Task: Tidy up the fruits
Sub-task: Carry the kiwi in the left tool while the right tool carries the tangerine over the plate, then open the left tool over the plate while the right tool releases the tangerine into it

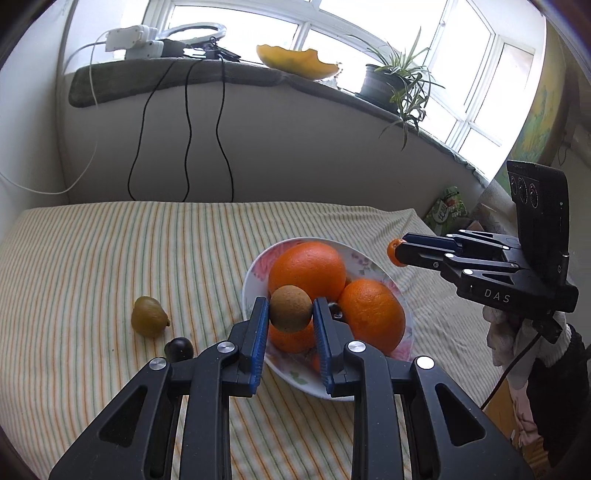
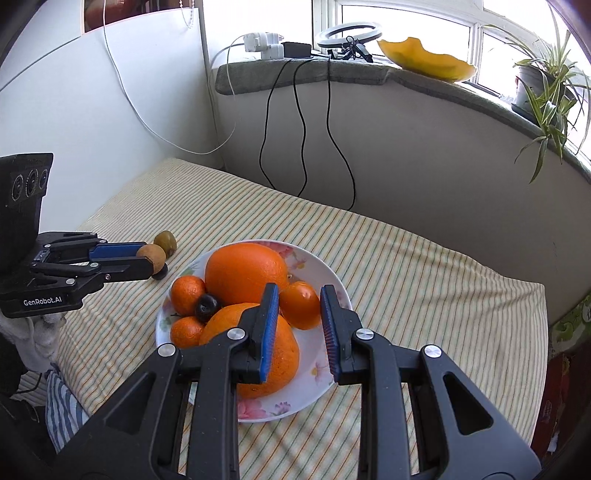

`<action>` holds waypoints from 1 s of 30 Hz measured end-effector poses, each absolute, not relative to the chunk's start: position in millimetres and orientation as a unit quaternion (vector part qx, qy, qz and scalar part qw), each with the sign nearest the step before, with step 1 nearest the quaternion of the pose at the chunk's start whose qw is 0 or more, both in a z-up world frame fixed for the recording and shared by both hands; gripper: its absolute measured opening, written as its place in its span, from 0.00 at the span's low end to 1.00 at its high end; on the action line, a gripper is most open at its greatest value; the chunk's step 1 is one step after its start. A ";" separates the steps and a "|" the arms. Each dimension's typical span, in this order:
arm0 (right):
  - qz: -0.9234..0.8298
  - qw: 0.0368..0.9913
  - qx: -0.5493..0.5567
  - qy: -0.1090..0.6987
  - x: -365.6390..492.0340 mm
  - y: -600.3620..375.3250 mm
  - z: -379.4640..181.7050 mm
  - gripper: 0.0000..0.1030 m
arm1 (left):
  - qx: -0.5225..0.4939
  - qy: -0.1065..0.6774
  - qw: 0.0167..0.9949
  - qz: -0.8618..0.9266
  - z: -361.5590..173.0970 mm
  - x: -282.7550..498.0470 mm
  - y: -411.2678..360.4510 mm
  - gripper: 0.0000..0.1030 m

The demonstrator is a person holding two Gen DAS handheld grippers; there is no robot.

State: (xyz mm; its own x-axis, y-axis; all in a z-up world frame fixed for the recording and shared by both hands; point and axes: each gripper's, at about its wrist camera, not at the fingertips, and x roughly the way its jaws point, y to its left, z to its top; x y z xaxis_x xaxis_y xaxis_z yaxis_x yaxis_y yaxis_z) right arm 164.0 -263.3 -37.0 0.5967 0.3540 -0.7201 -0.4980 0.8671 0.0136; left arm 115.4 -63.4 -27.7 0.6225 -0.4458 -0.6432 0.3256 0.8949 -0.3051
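Observation:
My left gripper (image 1: pixel 290 306) is shut on a round brown fruit (image 1: pixel 290 314) and holds it just above the near rim of a flowered plate (image 1: pixel 364 260). The plate carries two big oranges (image 1: pixel 306 271) and smaller fruit. My right gripper (image 2: pixel 300 295) is shut on a small tangerine (image 2: pixel 301 308) over the same plate (image 2: pixel 321 369), above a large orange (image 2: pixel 245 273). Two small tangerines (image 2: pixel 188 294) and a dark plum (image 2: pixel 207 305) also lie in the plate. Left of it on the cloth lie a yellow-green fruit (image 1: pixel 149 316) and another dark plum (image 1: pixel 178 349).
A striped cloth (image 1: pixel 110 258) covers the table, which meets the wall at the back. Black cables (image 1: pixel 188 129) hang down from the windowsill. The sill holds a potted plant (image 1: pixel 395 81), a yellow bowl (image 1: pixel 295 59) and a ring light (image 2: pixel 349 35). A person's sleeve (image 1: pixel 554 350) shows at the right.

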 end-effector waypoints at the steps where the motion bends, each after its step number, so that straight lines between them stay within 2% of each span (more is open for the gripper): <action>1: 0.240 0.888 -0.092 0.382 165.5 -265.8 -38.8 0.23 | -0.077 0.377 0.897 -0.217 -27.5 116.3 -67.0 0.22; 25: 0.262 0.877 -0.053 0.399 180.9 -287.3 -68.1 0.23 | -0.040 0.380 0.890 -0.247 -20.8 139.7 -127.8 0.22; 30: 0.267 0.876 -0.052 0.398 179.9 -288.9 -69.6 0.24 | -0.040 0.378 0.892 -0.245 -19.5 139.3 -129.2 0.44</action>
State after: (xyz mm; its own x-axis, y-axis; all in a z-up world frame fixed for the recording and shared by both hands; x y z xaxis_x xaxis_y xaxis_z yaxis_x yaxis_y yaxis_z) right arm 179.9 -288.9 -69.6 0.5416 0.4265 -0.7244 -0.5085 0.8524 0.1217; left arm 139.3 -129.2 -19.5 0.5942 -0.4668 -0.6550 0.4056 0.8771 -0.2572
